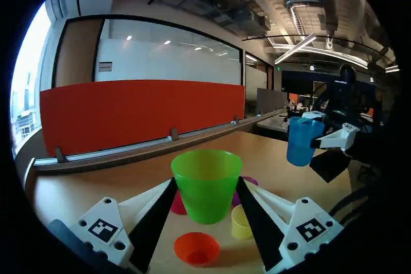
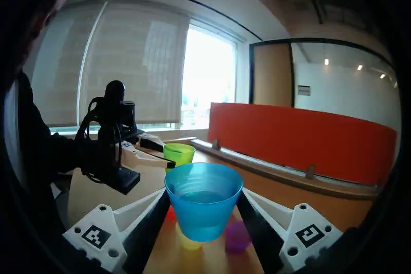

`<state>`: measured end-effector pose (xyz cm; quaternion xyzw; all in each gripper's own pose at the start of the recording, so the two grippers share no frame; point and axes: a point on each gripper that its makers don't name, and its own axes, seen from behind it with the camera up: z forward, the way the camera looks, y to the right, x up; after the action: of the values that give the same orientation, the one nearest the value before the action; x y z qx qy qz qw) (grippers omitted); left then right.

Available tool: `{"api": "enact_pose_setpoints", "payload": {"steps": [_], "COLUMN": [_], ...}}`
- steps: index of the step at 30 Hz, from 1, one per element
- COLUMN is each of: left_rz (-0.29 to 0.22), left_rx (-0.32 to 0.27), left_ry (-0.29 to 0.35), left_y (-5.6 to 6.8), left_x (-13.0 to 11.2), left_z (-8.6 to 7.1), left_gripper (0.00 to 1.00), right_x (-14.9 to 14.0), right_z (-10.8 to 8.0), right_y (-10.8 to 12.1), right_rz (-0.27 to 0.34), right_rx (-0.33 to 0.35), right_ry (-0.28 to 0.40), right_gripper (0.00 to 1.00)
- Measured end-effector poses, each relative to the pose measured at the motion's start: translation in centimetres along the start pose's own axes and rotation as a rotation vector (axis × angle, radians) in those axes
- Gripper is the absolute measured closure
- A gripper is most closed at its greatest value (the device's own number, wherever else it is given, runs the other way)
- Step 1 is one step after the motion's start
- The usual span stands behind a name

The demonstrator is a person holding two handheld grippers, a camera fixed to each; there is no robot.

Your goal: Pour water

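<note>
The blue cup (image 2: 204, 212), with water (image 2: 203, 197) in it, stands upright between the fingers of the right gripper (image 2: 204, 194), which press on its two sides. The green cup (image 1: 206, 197) is likewise upright, mouth up, pinched by the left gripper (image 1: 206, 185). Both hang above the wooden table (image 1: 103, 186), over a small orange cup (image 1: 197, 248) and a yellow cup (image 1: 240, 221). From the right gripper the green cup lies to the left and farther off, well apart. The pour likely calls for closing that sideways gap, then tipping the blue rim leftward. Both grippers sit about level.
</note>
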<state>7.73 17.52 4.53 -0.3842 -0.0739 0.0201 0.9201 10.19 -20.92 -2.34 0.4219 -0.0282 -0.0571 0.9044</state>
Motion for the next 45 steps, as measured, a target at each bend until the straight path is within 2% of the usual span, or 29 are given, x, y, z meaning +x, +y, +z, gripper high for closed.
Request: {"api": "enact_pose_setpoints", "payload": {"steps": [11,20,38,45], "left_rz": [0.003,0.004,0.008,-0.005], "left_rx": [-0.001,0.003,-0.008,-0.008], "left_ry": [0.008,0.005,-0.001,0.017], "left_y": [0.5,0.2,0.7,0.9], "left_x": [-0.1,-0.3,-0.9,-0.9], "left_z": [-1.3,-1.9,-3.0,-3.2], "left_gripper": [0.16,0.16,0.16,0.16], "right_x": [0.8,1.1,2.4,2.9], "right_z": [0.6,1.1,3.4,4.0], "right_y": [0.2,-0.1,-0.9,-0.9], "right_rz": [0.012,0.007,-0.015,-0.027], "right_rx": [0.009,0.026,0.077,0.085], "right_ry": [0.034,0.035,0.026,0.027], "right_gripper": [0.11,0.11,0.11,0.11]}}
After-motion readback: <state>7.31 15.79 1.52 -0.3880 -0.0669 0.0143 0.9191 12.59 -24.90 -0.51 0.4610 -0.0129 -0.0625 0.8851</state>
